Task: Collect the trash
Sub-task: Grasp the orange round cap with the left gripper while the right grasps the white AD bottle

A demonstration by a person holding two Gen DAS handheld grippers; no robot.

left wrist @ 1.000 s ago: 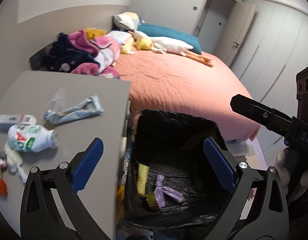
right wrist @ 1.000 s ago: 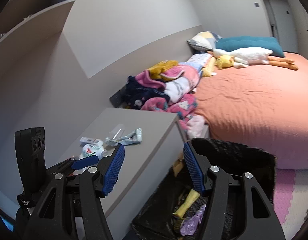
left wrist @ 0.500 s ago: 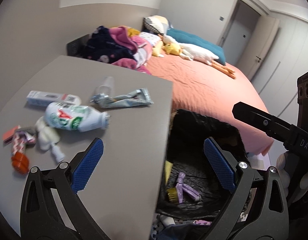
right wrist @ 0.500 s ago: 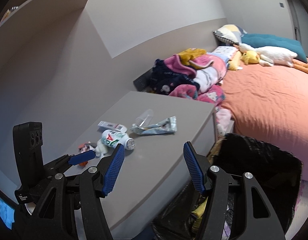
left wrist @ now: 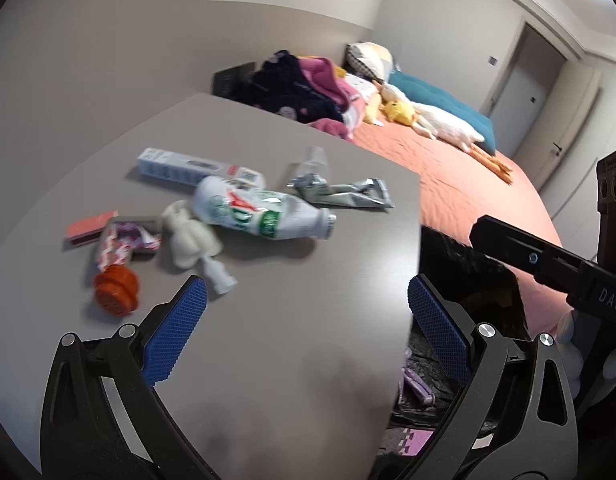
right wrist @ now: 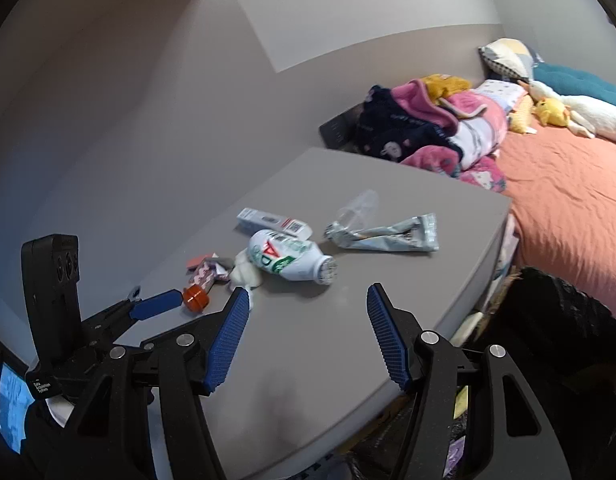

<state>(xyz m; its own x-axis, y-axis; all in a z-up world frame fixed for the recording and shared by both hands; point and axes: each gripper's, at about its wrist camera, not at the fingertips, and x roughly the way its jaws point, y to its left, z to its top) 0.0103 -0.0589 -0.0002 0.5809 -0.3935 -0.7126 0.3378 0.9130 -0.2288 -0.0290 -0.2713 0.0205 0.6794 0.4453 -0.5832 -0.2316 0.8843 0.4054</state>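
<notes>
- Two grippers hang over a grey worktop (left wrist: pixel 291 344), both with jaws spread and nothing between them.
- The left gripper (left wrist: pixel 305 330) fills the bottom of its own view, blue pads wide apart above bare worktop. In the right wrist view it shows at lower left (right wrist: pixel 155 307).
- The right gripper (right wrist: pixel 308 336) sits low in its view; its jaws have just been opening a little further, with only bare worktop between them. In the left wrist view it shows at the right edge (left wrist: pixel 548 260).
- The trash lies in a cluster in the left half of the left wrist view, beyond the left pad: an orange cap (left wrist: pixel 116 296), a red-and-white wrapper (left wrist: pixel 121 242), a small pink box (left wrist: pixel 91 227) and a crumpled white tissue (left wrist: pixel 189 236).
- A white bottle (left wrist: pixel 259 212) lies on its side in the middle of the cluster, touching the tissue.
- Behind it lie a long white carton (left wrist: pixel 187 166), a flattened silver tube (left wrist: pixel 344 192) and a clear plastic cup (left wrist: pixel 314 160), blurred.
- A black trash bag (left wrist: pixel 468 280) stands just beside the worktop's right edge, at lower right.
- A bed (left wrist: pixel 448 184) with an orange sheet fills the upper right, with a heap of clothes (left wrist: pixel 308 88) and a white stuffed toy (left wrist: pixel 448 128) on it.
</notes>
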